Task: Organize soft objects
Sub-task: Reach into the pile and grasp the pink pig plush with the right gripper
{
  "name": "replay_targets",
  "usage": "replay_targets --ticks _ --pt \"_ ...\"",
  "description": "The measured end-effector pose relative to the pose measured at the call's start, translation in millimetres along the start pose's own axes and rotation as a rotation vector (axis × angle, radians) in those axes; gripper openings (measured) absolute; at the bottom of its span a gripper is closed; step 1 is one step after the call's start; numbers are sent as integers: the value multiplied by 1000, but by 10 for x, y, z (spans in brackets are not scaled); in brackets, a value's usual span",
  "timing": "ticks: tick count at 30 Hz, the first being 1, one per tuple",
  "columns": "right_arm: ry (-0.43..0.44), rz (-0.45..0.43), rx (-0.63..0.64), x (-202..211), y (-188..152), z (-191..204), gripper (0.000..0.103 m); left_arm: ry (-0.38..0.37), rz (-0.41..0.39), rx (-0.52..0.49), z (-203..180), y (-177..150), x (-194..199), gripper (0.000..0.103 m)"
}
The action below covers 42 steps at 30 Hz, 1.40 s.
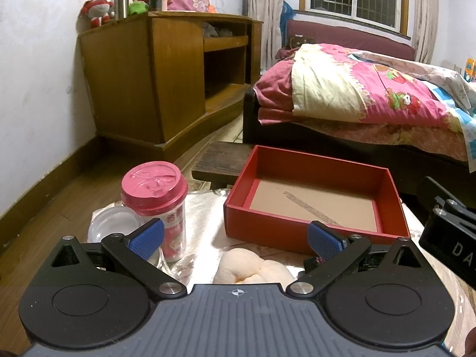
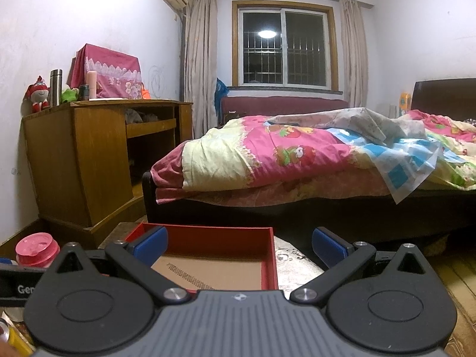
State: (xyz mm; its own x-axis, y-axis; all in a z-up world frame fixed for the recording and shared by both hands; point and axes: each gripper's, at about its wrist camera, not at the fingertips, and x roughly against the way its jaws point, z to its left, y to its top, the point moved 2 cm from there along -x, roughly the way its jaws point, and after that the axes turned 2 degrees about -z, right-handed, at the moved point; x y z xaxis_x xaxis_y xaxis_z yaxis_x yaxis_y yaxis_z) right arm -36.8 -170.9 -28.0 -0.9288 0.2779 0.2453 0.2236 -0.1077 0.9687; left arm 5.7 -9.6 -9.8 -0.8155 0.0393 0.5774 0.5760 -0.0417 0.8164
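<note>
My left gripper [image 1: 236, 239] — fingers spread, holding nothing — sits right over the cream plush [image 1: 253, 267], the red box [image 1: 285, 232] just beyond; my right gripper [image 2: 239, 248], likewise spread, hovers farther off.

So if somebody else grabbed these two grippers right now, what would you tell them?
Left gripper: open, empty, right above the cream plush toy on the table cloth.
Right gripper: open, empty, over the near right corner of the red box.
Red box holds nothing soft yet; only its cardboard floor shows.
A pink-lidded cup stands left of the toy.
Done: nothing packed.
Left: probably grip the toy and set it in the box.
</note>
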Motion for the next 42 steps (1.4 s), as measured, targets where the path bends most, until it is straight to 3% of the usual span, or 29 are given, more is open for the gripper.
replay_targets --ticks 6,9,14,18,25,30,33,35,40,42 --pt "0 9 3 43 14 -41 80 -16 10 -10 5 -26 57 98" --pt "1 38 12 126 -10 -147 80 -72 18 2 78 -34 157 97" --pt "43 168 47 248 -180 -352 80 -136 52 -5 177 -184 361 97" --pt "105 282 157 328 -433 -388 80 -181 88 -54 212 -341 469 97" --pt "378 332 348 501 -733 -107 80 -310 184 -83 232 -609 552 97" --pt "484 392 536 462 -991 196 79 -349 222 -63 308 -716 512 97" --pt "572 477 495 384 -1113 240 68 -357 253 -49 317 -751 442 97" --pt "638 540 413 328 -1124 206 53 -370 273 -36 337 -761 408 97" --pt "692 710 228 206 -1180 108 47 -396 308 -11 363 -795 353 97" --pt "729 744 239 220 -1215 136 47 -401 318 0 374 -803 338 97"
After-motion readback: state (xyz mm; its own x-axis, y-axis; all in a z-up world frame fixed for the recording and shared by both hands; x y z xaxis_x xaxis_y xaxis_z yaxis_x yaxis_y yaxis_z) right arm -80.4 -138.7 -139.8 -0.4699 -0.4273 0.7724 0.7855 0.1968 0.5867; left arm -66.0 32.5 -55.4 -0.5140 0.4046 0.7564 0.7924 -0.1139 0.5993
